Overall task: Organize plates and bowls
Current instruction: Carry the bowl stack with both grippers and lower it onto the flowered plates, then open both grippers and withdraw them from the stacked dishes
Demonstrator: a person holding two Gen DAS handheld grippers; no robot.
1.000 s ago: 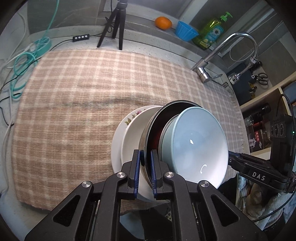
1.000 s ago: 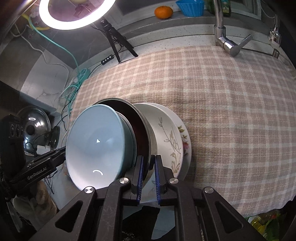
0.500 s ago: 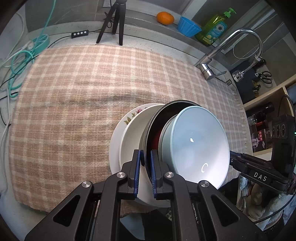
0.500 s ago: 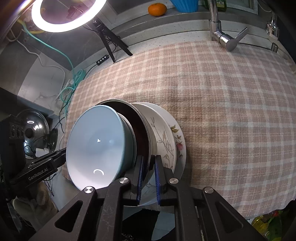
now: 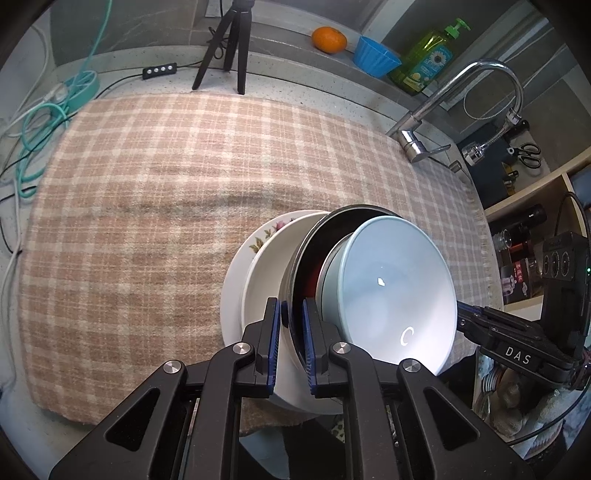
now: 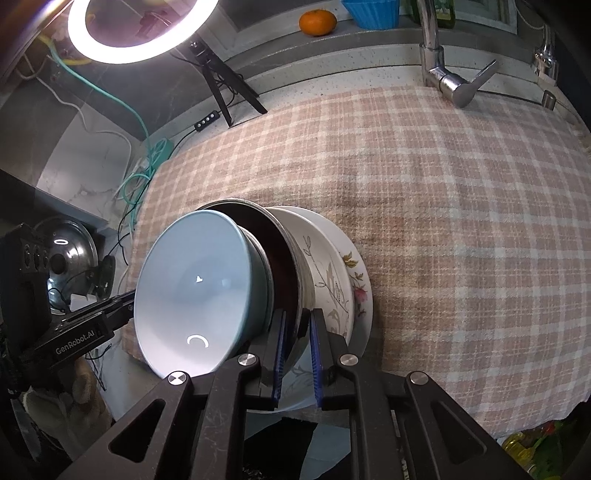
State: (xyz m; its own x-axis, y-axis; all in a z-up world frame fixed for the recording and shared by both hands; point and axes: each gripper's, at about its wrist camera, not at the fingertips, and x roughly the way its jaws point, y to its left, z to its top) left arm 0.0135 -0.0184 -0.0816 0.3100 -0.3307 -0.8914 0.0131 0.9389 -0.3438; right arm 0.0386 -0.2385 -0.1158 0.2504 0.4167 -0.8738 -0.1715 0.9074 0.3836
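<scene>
Over the plaid cloth [image 5: 155, 206] on the bench, the left view shows the left gripper [image 5: 291, 345] with jaws clamped on the dark metal bowl [image 5: 314, 258]; the blue bowl [image 5: 391, 291] nests inside, the floral plate [image 5: 255, 243] underneath. The right view shows the right gripper [image 6: 297, 360] pinching the opposite rim, and alone reveals the ring light [image 6: 136, 33]. Judged mid-carry; next calls for lowering the stack level, both sides together.
</scene>
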